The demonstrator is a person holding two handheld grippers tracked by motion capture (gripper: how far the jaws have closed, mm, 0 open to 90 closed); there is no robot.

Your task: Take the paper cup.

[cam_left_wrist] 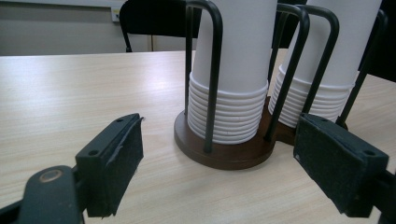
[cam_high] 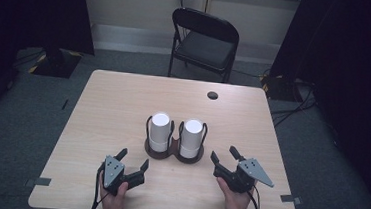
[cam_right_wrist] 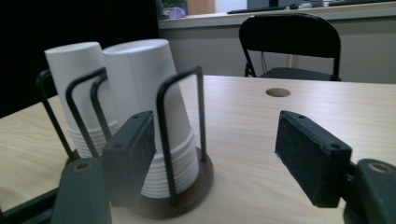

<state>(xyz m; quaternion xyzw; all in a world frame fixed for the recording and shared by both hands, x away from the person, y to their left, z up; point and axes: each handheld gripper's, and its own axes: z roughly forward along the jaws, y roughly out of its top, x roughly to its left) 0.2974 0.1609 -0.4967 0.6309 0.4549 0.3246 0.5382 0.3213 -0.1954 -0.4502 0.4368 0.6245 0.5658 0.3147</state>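
Right gripper [cam_high: 224, 156] at 4 o'clock off the right cup stack [cam_high: 191, 137], jaws apart, empty. Left gripper [cam_high: 133, 158] at 7 o'clock off the cup holder [cam_high: 159, 152], open, empty

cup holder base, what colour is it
Dark brown, with black wire hoops rising from the cup holder base; it shows best in the left gripper view.

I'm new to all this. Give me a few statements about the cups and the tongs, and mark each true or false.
1. Two stacks of white paper cups stand upside down in a dark wire holder with a brown wooden base. True.
2. The right tongs grip a cup. False: they are open, apart from the cups.
3. A black folding chair stands behind the light wooden table. True.
4. The left tongs are shut. False: open, holding nothing.
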